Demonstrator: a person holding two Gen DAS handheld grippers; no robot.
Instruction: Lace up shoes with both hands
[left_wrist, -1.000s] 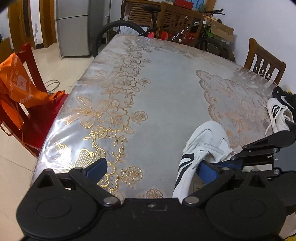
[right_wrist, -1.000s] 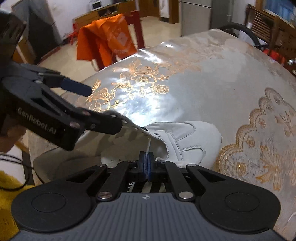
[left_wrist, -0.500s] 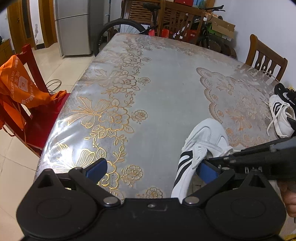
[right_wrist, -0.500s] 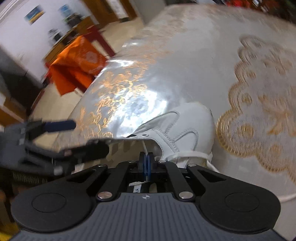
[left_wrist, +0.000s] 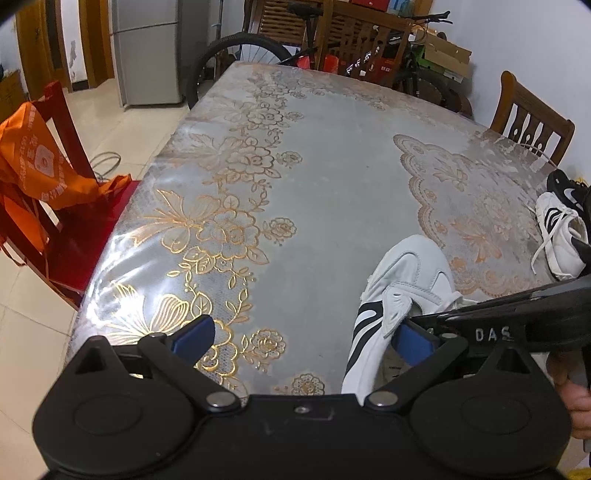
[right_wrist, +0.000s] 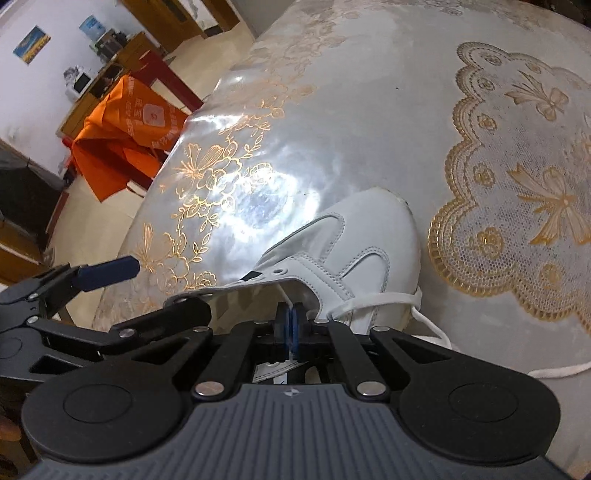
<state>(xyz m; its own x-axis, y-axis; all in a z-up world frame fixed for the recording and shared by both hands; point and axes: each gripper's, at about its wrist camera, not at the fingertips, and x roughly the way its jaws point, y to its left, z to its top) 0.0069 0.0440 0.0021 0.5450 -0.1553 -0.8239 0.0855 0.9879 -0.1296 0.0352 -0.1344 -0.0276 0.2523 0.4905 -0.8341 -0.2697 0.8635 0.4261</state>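
A white shoe (left_wrist: 402, 288) with black side stripes lies on the table near its front edge, toe pointing away. My left gripper (left_wrist: 303, 338) is open; its right blue pad (left_wrist: 413, 339) sits at the shoe's opening and its left one over bare table. My right gripper (right_wrist: 291, 325) is shut on a white lace (right_wrist: 384, 297) just behind the eyelet flap (right_wrist: 280, 273). The lace runs from an eyelet across the shoe (right_wrist: 354, 236) and trails off to the right on the table. In the left wrist view the right gripper (left_wrist: 424, 319) comes in from the right, over the shoe's opening.
The table (left_wrist: 332, 177) has a glossy cover with gold flowers. Another white shoe (left_wrist: 561, 236) and a black one (left_wrist: 565, 188) lie at its right edge. An orange bag (left_wrist: 40, 166) hangs on a red chair at the left. A wooden chair (left_wrist: 532, 118) stands at the far right.
My right gripper has rolled about its own axis while staying shut on the lace, so its view tilted. The left gripper and the shoe have stayed put.
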